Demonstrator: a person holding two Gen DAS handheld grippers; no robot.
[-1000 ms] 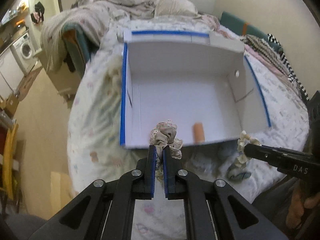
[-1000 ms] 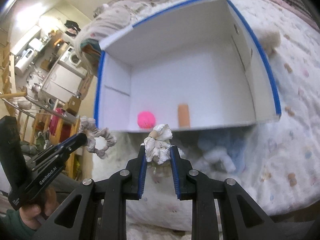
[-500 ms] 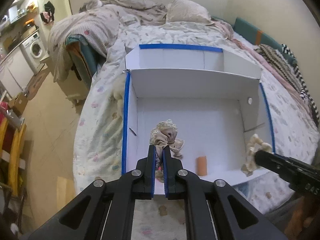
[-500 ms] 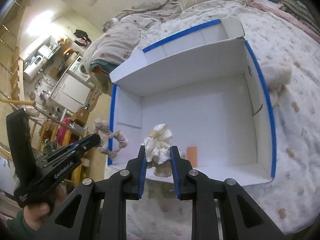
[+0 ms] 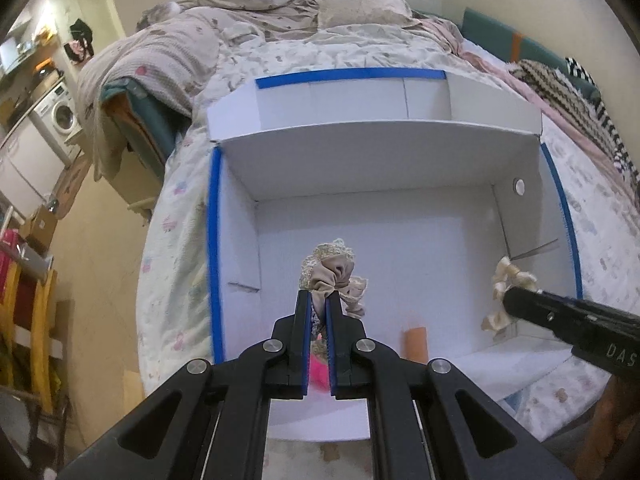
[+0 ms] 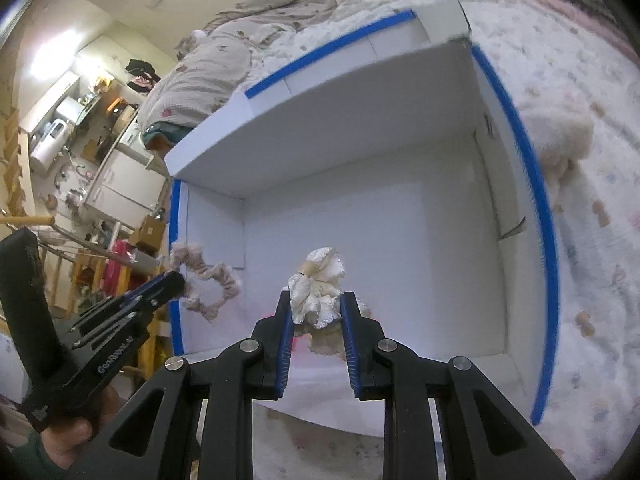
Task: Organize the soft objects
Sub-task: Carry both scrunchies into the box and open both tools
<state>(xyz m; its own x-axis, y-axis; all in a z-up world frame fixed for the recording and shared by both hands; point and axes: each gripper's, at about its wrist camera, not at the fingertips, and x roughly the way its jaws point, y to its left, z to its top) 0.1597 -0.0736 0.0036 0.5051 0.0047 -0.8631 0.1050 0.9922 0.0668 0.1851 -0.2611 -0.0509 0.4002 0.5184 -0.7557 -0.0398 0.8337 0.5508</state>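
My left gripper (image 5: 318,300) is shut on a beige lace-trimmed scrunchie (image 5: 334,274) and holds it over the open white box with blue-taped edges (image 5: 214,240). It also shows in the right wrist view (image 6: 176,282), with the scrunchie (image 6: 208,280) hanging from it. My right gripper (image 6: 316,304) is shut on a cream-white scrunchie (image 6: 318,292) above the box floor (image 6: 400,240); it shows at the right in the left wrist view (image 5: 508,300). An orange cylinder (image 5: 415,338) and a pink ball (image 5: 318,372) lie in the box, the ball mostly hidden behind my fingers.
The box sits on a bed with a patterned white cover (image 5: 176,240). A fluffy cream soft toy (image 6: 560,136) lies right of the box. Crumpled bedding and pillows (image 5: 280,12) are at the back. The bed's left edge drops to the floor (image 5: 100,260).
Both grippers have moved forward from in front of the box to above its inside, each still holding its scrunchie.
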